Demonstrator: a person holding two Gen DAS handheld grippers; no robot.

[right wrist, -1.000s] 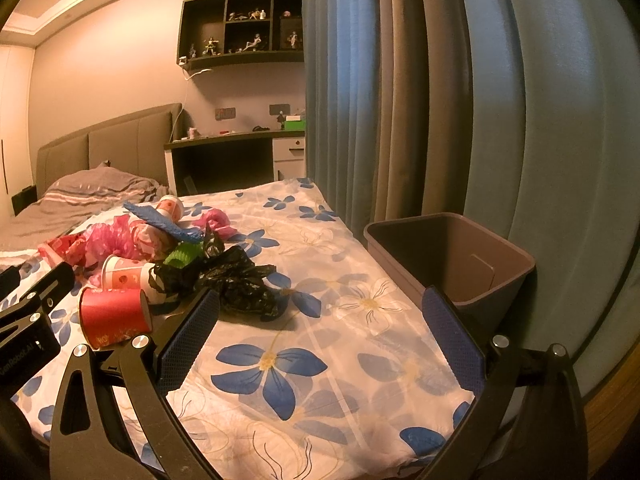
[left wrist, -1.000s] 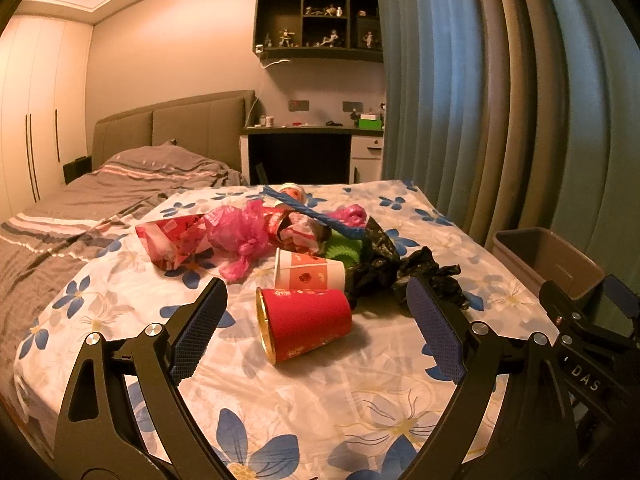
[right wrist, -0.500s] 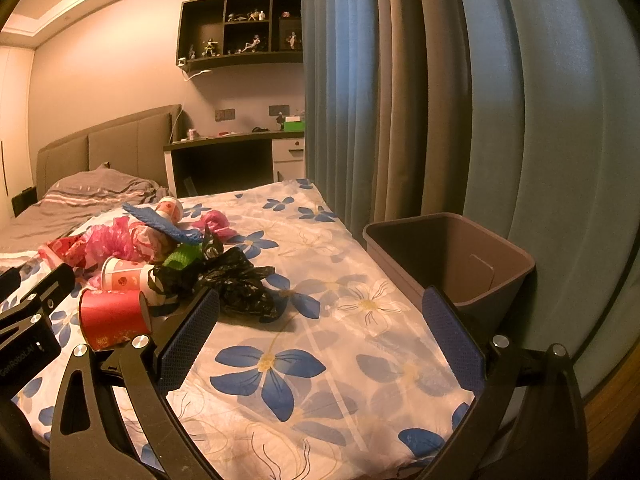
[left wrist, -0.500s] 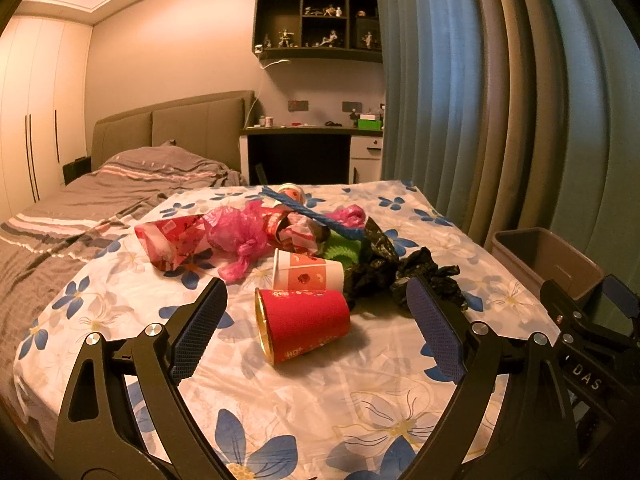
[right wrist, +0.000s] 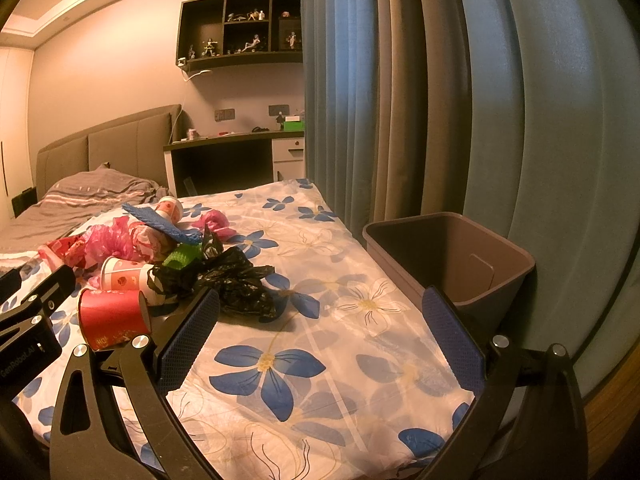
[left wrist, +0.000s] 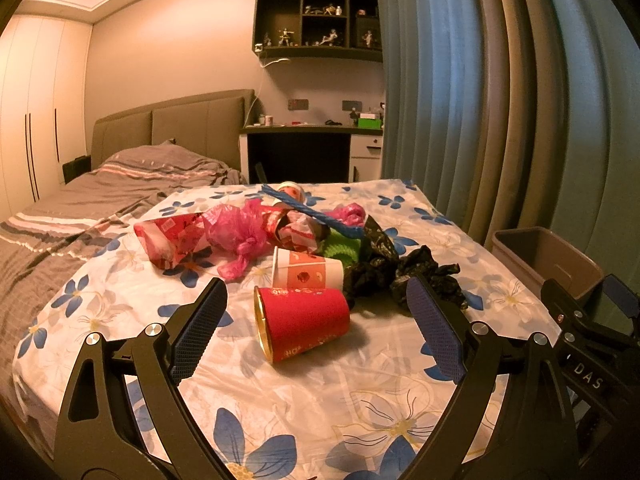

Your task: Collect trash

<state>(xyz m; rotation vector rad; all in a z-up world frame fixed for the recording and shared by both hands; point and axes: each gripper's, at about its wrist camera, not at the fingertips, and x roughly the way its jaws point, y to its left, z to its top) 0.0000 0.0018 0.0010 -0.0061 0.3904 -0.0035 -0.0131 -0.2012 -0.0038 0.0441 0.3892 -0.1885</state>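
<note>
A red paper cup [left wrist: 306,322] [right wrist: 113,317] lies on its side on the flowered cloth. Behind it lies a white and orange cup [left wrist: 307,273] [right wrist: 125,273]. Crumpled black bags [left wrist: 404,270] [right wrist: 236,278], pink bags [left wrist: 236,236] [right wrist: 108,240], red wrappers [left wrist: 172,238], a green piece [left wrist: 340,246] and a blue strip [left wrist: 316,210] [right wrist: 160,220] pile up further back. My left gripper [left wrist: 316,330] is open, its fingers on either side of the red cup and just short of it. My right gripper [right wrist: 320,344] is open over bare cloth, with nothing between its fingers. A brown bin [right wrist: 460,256] [left wrist: 548,258] stands at the table's right edge.
Blue and grey curtains [right wrist: 440,100] hang close behind the bin. A bed with grey covers [left wrist: 100,204] lies to the left. A dark desk [left wrist: 304,148] and a wall shelf [left wrist: 316,24] stand at the back. The cloth [right wrist: 320,360] drops off at the near edge.
My left gripper has crept slightly closer to the red cup. The right gripper has hardly moved.
</note>
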